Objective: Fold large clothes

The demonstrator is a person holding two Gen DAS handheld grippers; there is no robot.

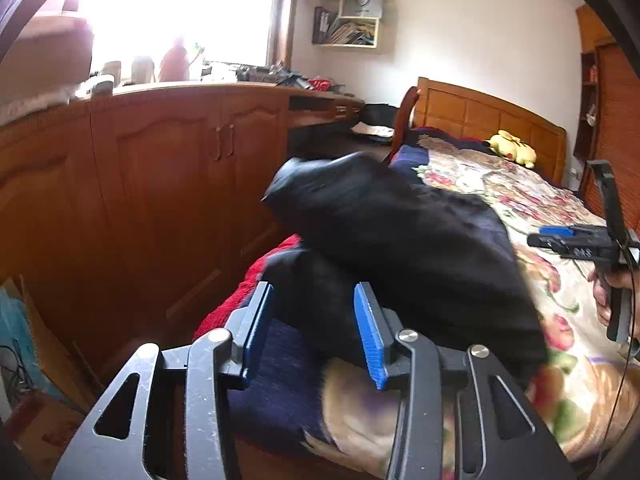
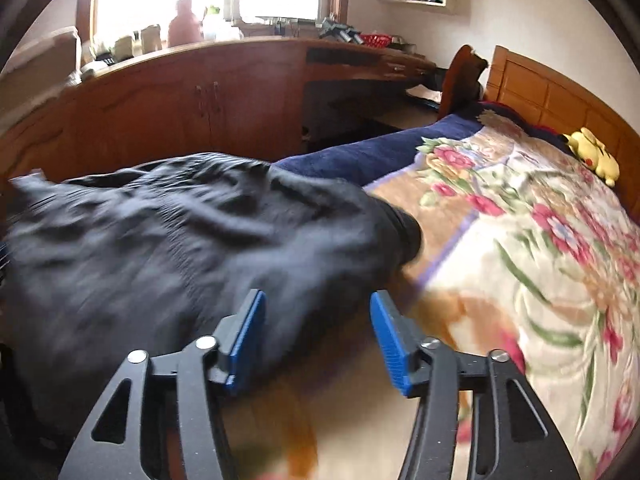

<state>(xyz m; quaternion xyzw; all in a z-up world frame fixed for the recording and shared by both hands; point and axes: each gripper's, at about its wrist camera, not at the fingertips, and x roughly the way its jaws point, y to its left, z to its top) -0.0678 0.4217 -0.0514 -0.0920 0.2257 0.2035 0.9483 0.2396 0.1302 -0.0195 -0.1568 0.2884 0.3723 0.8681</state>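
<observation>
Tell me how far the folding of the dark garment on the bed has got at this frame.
Done: the black garment lies bunched on the floral blanket, no neat fold visible. In hand: nothing; the left gripper and right gripper are both open, near the cloth. Left: spreading it flat and essentially all the folds.

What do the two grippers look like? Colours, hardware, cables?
Both match: the left gripper and right gripper have black linkage arms with triangular cut-outs, silver round pivot screws, and ribbed blue pads on each finger. From the left wrist view, the right gripper's black body shows a blue patch, blurred white lettering and a thin cable.
</observation>
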